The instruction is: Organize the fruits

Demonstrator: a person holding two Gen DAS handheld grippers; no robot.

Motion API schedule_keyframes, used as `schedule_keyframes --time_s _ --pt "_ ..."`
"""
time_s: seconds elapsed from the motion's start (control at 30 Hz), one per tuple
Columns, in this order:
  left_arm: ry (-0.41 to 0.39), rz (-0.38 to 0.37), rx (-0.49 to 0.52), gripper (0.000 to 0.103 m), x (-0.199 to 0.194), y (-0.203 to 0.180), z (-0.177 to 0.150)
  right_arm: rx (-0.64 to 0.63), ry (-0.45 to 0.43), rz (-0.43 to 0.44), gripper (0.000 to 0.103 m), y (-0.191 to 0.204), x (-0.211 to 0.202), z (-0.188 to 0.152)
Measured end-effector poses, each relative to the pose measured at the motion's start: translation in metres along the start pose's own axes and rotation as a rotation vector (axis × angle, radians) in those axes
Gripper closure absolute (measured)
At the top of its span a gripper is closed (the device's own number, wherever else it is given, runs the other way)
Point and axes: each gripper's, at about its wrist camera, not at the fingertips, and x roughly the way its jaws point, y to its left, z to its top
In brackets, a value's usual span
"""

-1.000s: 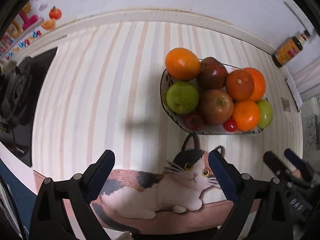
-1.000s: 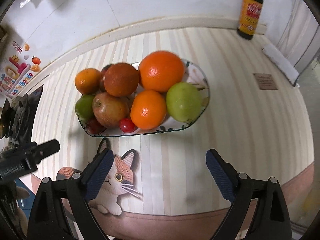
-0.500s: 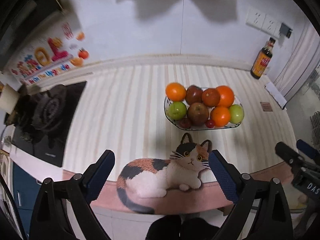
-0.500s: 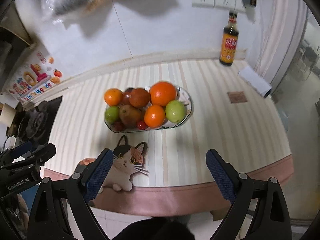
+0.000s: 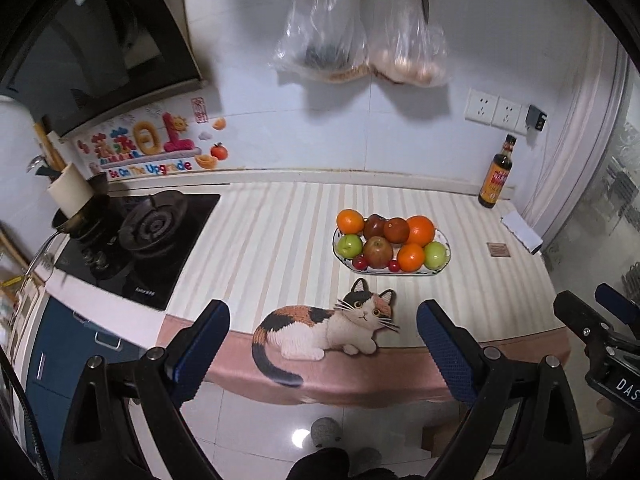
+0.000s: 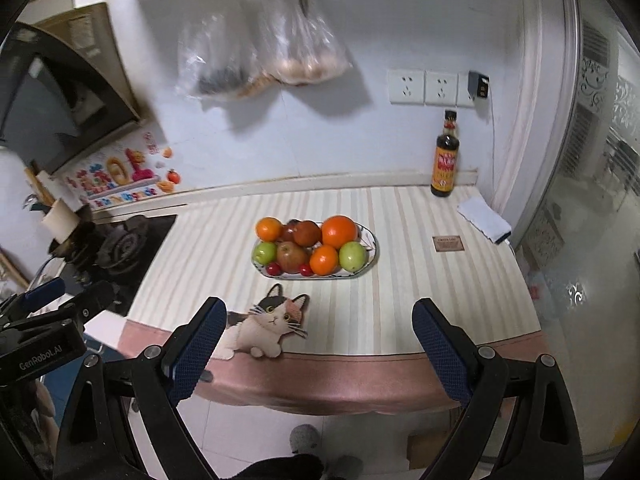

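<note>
Fruit dish (image 5: pixel 443 270) (image 6: pixel 370 266): oval, patterned rim, on striped counter (image 5: pixel 280 248) (image 6: pixel 420 280), mid-counter. Landmark = dish.
Contents, counted: oranges x3 (e.g. (image 5: pixel 350 221) (image 6: pixel 269 229)); green apples x2 ( (image 5: pixel 349 245) (image 6: pixel 264 253)); red apple x1 front-centre (image 5: pixel 377 251) (image 6: pixel 291 256); dark red fruit x2 at back, one partly hidden by neighbours, type unclear; small red cherry-size fruit x2 at front rim ( (image 5: pixel 394 266) (image 6: pixel 305 269)).
Cat-shaped mat (image 5: pixel 328 326) (image 6: pixel 264 326): just in front of dish, at counter edge; body cut off by gripper finger in right wrist view.
Sauce bottle (image 5: pixel 496 176) (image 6: pixel 445 160): behind-right of dish, by wall, well apart.
Gas hob (image 5: pixel 136 240) (image 6: pixel 116 248): left of dish.
Plastic bags x2 (image 5: pixel 360 40) (image 6: pixel 260 52): on wall above dish; contents hard to make out.
Left gripper (image 5: pixel 323 344) (image 6: pixel 40 320): spread wide, holding nothing, off counter edge.
Right gripper (image 6: pixel 320 342) (image 5: pixel 600 328): spread wide, holding nothing.
</note>
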Motion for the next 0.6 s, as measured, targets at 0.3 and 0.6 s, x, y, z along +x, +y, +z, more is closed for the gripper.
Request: schedule_keyframes --time_s 0.3,0.6 --pt "-0.042 0.006 -0.008 0.007 -0.054 -0.009 -0.024 -0.03 -0.047 0.029 0.004 0.001 -0.066 -0.018" --pt "-0.057 -0.017 0.007 0.007 -0.068 -0.008 -0.033 -0.018 -0.067 0.032 0.003 0.011 -0.091 -0.027"
